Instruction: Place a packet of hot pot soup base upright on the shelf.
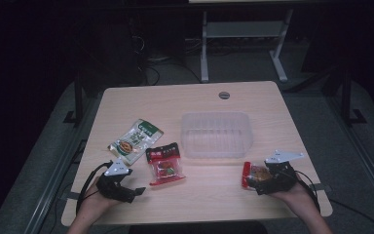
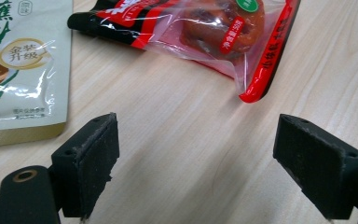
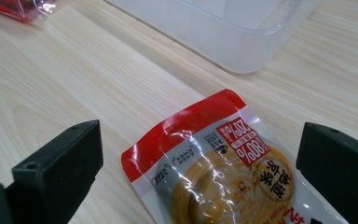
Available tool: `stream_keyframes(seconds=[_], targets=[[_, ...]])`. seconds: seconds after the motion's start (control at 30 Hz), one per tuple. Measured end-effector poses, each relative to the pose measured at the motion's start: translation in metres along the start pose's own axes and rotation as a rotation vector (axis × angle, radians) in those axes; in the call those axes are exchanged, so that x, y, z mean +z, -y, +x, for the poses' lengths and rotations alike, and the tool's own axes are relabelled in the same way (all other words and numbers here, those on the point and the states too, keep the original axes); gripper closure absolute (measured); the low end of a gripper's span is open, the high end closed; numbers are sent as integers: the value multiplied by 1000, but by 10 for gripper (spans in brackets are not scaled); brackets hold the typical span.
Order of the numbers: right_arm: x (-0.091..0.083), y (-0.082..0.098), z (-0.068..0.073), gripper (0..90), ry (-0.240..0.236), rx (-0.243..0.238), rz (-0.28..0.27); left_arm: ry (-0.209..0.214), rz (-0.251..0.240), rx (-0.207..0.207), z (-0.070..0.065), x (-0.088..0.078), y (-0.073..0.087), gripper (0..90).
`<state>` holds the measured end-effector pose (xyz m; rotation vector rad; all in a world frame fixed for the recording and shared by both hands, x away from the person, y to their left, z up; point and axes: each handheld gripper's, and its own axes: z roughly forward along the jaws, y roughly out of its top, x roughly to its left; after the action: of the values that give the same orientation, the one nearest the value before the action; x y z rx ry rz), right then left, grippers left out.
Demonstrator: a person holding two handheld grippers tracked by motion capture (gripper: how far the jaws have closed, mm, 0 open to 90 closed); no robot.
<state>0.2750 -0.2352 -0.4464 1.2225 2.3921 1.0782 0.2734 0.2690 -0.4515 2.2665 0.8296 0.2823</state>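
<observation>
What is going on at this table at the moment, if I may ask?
A person holds a tool in each hand over a wooden table. The right tool is open, its jaws either side of a red and white snack packet lying flat. The left tool is open over bare wood, near a red packet and a cream packet. A clear plastic tub stands empty.

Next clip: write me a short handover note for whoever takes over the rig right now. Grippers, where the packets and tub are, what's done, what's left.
Left gripper: open, holding nothing, low at the table's near left, aimed at the red packet.
Right gripper: open, fingers either side of the noodle packet, which lies flat on the table at the near right; not gripped.
Green packet: flat, left of the red one.
Tub: mid-table, nothing in it.
Done: nothing packed.
Left: probably all three packets go into the tub; closing on the noodle packet looks like the next move.
</observation>
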Motion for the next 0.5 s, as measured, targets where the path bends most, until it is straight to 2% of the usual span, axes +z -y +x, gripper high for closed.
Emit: stream_keyframes(seconds=[0.5], targets=[[-2, 0, 0, 1, -5, 1, -21, -20, -36, -33, 2, -7, -3, 152]])
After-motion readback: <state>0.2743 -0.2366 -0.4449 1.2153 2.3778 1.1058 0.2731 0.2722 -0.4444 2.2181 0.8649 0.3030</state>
